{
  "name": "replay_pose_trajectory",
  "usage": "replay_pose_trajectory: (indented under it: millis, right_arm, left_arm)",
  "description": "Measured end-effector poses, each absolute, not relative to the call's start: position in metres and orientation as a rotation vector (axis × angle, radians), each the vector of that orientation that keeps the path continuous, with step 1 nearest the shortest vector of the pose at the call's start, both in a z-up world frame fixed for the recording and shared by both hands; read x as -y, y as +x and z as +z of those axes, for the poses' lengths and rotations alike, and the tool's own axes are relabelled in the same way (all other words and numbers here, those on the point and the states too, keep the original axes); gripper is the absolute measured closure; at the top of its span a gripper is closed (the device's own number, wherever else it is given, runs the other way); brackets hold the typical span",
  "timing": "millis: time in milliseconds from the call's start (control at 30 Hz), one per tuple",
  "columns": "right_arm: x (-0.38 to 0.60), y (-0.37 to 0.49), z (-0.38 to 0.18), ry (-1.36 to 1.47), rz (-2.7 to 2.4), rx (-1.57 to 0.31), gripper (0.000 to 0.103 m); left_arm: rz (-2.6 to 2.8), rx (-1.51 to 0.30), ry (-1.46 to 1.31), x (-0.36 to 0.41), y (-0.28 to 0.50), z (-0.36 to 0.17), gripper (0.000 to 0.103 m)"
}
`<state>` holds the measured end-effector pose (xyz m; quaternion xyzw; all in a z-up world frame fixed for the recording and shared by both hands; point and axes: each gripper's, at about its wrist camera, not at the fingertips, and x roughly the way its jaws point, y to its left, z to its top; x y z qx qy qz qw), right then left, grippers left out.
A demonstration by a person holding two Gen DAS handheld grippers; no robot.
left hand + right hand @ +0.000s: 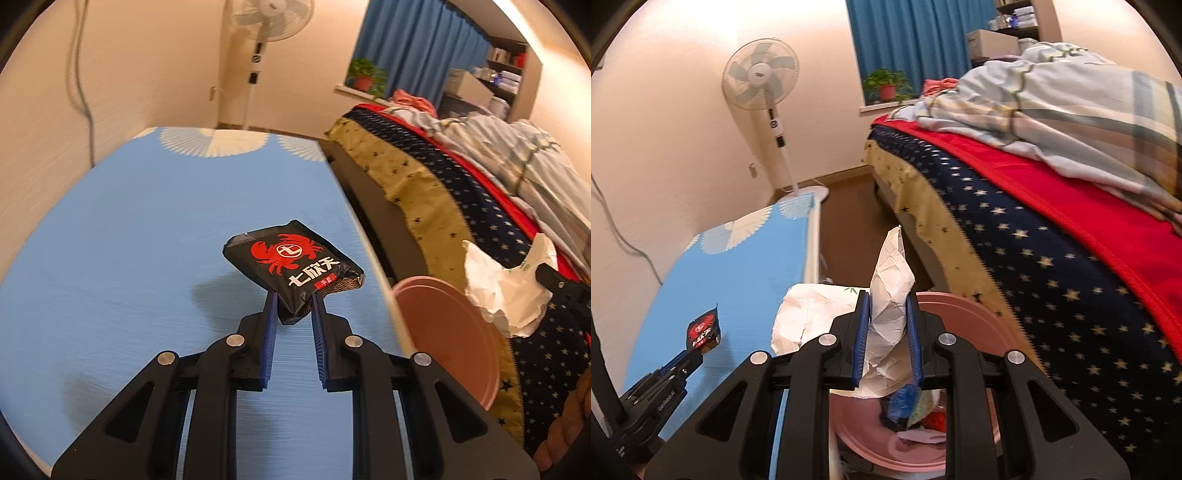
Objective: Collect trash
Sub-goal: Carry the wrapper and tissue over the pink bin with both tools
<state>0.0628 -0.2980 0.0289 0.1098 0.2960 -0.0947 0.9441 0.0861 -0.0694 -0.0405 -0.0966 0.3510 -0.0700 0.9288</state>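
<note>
My left gripper (293, 301) is shut on a black snack packet with a red crab print (293, 264) and holds it above the blue table (147, 221). The packet also shows at the left of the right wrist view (703, 332). My right gripper (885, 314) is shut on a crumpled white paper wrapper (890, 306) and holds it over the pink bin (964, 325) beside the table. The wrapper (506, 284) and the bin (443, 332) also show at the right of the left wrist view. The bin holds several pieces of trash (912, 410).
A bed with a star-patterned blanket (1071, 277) and a heaped quilt (1071, 103) stands right of the bin. A standing fan (761, 79) is by the far wall behind the table. A cable (83, 85) hangs down the left wall.
</note>
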Motion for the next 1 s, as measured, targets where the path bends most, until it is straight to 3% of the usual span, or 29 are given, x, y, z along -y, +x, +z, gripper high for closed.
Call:
replay_pose_trajectory:
  millis: [1000]
  right_arm:
    - [0.338,0.056,-0.003,0.201,-0.399,-0.709,0.082]
  left_arm:
    - [-0.439,-0.799,-0.061,0.195,0.082,-0.064,0.085]
